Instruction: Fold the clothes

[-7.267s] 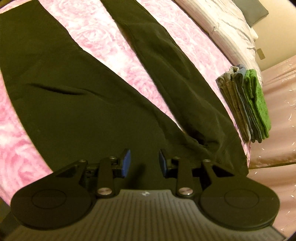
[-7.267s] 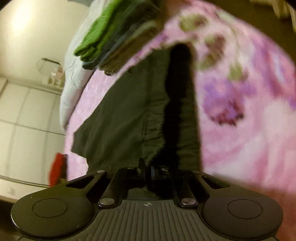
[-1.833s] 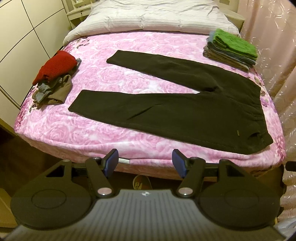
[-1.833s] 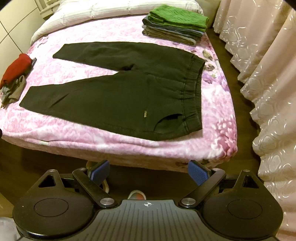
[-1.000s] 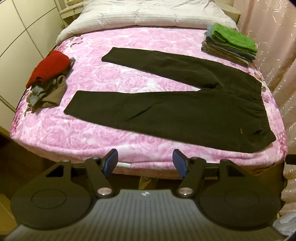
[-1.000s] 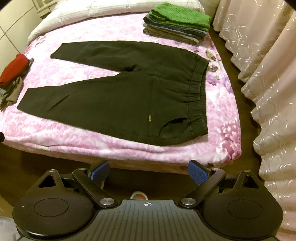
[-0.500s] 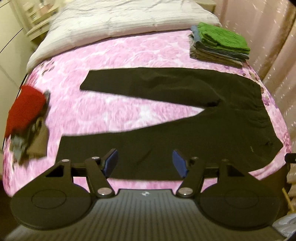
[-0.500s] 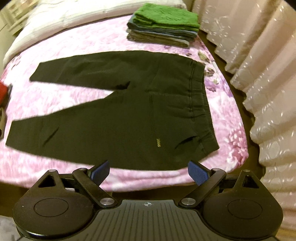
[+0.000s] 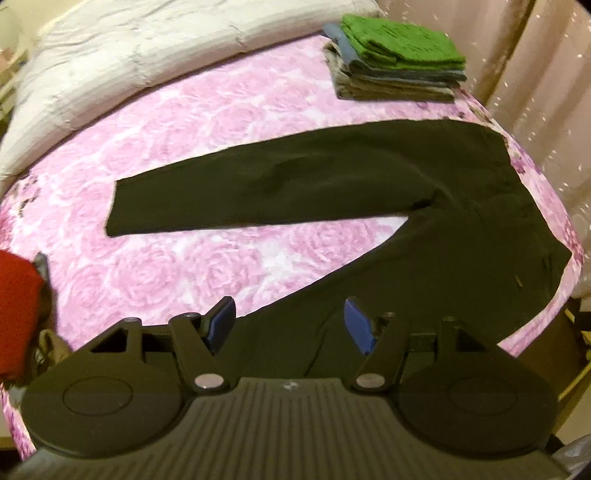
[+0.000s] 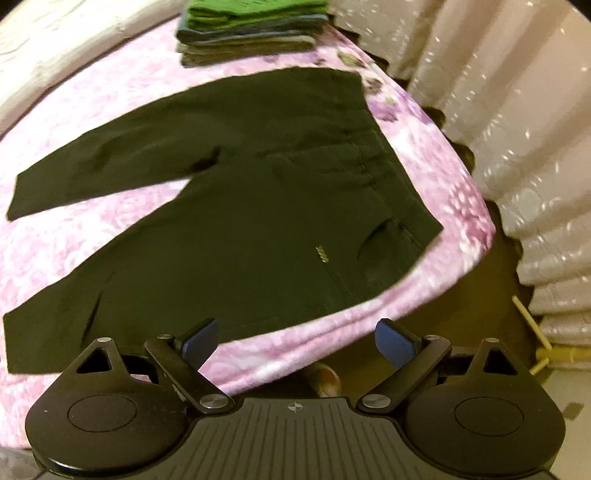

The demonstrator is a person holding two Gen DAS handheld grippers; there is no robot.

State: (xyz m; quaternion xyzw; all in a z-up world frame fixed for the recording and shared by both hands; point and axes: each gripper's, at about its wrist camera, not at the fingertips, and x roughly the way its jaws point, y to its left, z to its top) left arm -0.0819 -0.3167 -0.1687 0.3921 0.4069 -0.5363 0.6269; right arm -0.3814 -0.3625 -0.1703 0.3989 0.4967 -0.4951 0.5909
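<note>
A pair of black trousers lies spread flat on the pink rose-patterned bed, waistband to the right, both legs running left and apart. My left gripper hangs open over the near leg, blue pads wide, nothing held. My right gripper is open too, over the bed's near edge just short of the trousers' hip and near leg. A small gold tag shows near the pocket.
A stack of folded clothes topped with green stands at the bed's far right corner. A red garment lies in a heap at the left edge. White quilt at the head. Curtains hang right of the bed.
Both grippers have moved forward and closer to the bed over the last second, from off its near edge to over the trousers. Both stayed open. The trousers have not shifted.
</note>
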